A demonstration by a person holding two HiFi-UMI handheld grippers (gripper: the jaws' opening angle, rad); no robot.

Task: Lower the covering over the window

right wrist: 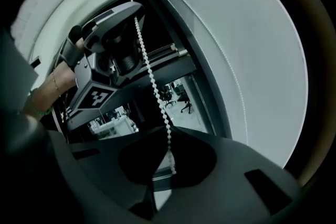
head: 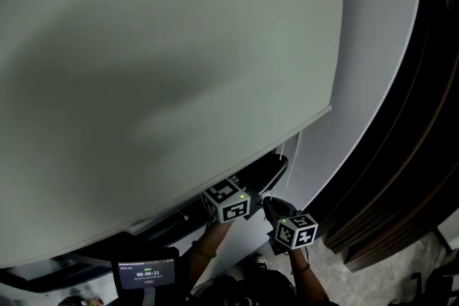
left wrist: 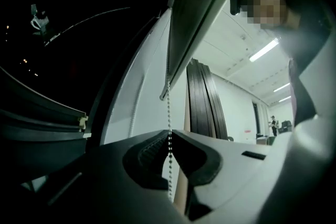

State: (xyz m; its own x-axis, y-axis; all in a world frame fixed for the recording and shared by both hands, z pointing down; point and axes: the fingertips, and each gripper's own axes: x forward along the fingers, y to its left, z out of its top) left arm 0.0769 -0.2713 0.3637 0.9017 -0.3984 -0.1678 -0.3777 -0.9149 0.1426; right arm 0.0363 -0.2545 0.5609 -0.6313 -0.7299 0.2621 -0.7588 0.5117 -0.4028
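Note:
The pale grey roller blind point(head: 165, 46) fills most of the head view, and its bottom bar point(head: 237, 163) slants across just above my grippers. A white bead chain point(left wrist: 168, 107) hangs beside the blind's edge. My left gripper point(left wrist: 169, 132) is shut on it, with the chain pinched between the jaw tips. The right gripper point(right wrist: 169, 129) is shut on the same chain point(right wrist: 151, 73) a little lower. In the right gripper view the left gripper point(right wrist: 113, 23) sits above, and the chain runs down from it. In the head view both marker cubes point(head: 228, 201) point(head: 296, 231) sit close together under the blind.
Dark slatted panels point(head: 401, 175) stand to the right of a white wall strip point(head: 373, 46). A small screen showing a timer point(head: 147, 272) sits at the lower left. The dark window frame point(left wrist: 42, 123) lies to the left of the chain. A person point(left wrist: 273, 124) stands far off in the room.

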